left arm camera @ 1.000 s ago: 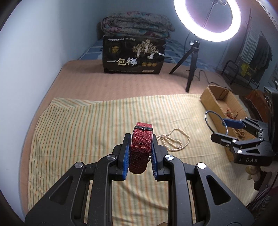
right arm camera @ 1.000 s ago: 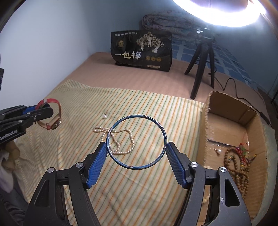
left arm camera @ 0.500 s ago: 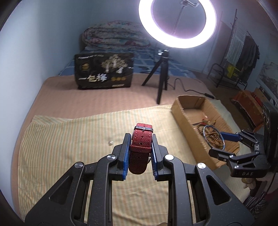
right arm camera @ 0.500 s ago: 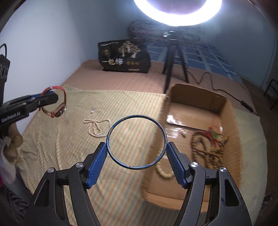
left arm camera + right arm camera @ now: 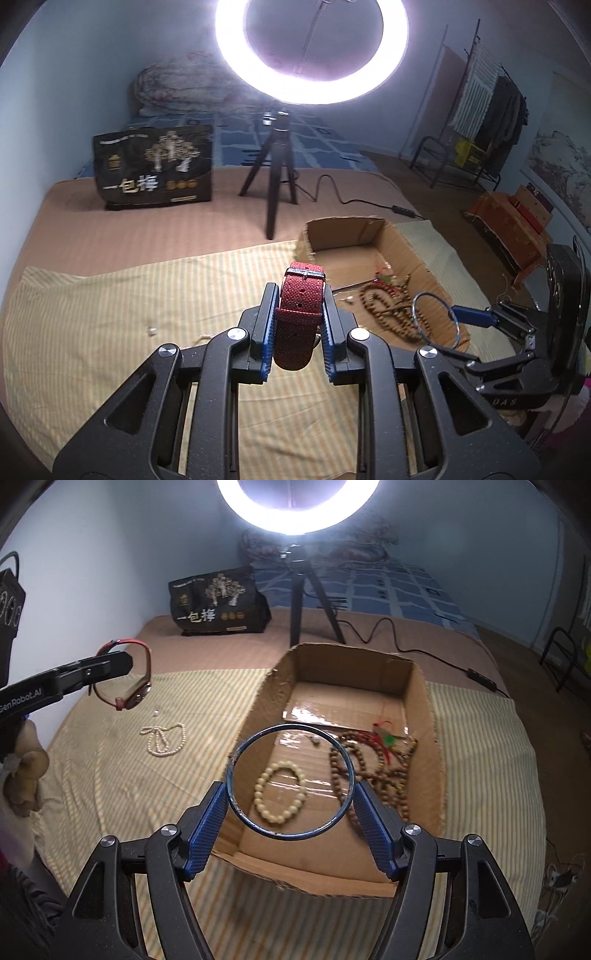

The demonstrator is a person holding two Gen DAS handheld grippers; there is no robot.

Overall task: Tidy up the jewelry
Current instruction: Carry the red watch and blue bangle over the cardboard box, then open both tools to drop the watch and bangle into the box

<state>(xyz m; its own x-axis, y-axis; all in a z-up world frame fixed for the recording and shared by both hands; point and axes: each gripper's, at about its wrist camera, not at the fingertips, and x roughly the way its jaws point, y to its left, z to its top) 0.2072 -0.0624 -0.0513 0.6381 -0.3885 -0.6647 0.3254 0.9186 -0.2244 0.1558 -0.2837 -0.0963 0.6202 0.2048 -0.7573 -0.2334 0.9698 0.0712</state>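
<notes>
Bangle (image 5: 291, 782) clamped in right hand-held gripper (image 5: 291, 812) over box (image 5: 424, 716); left hand-held gripper (image 5: 298, 328) clamps watch (image 5: 299, 314).

Black angular left claw (image 5: 297, 321), ribbed blue pads (image 5: 269, 341), silver screws, white GenRobot.AI lettering

The left gripper (image 5: 298, 325) was raised, its blue pads clamped on a red watch strap (image 5: 300, 314). The right gripper (image 5: 291, 805) was held level beside it, fingers spread wide and pressing a blue bangle (image 5: 290, 782) between them.
</notes>
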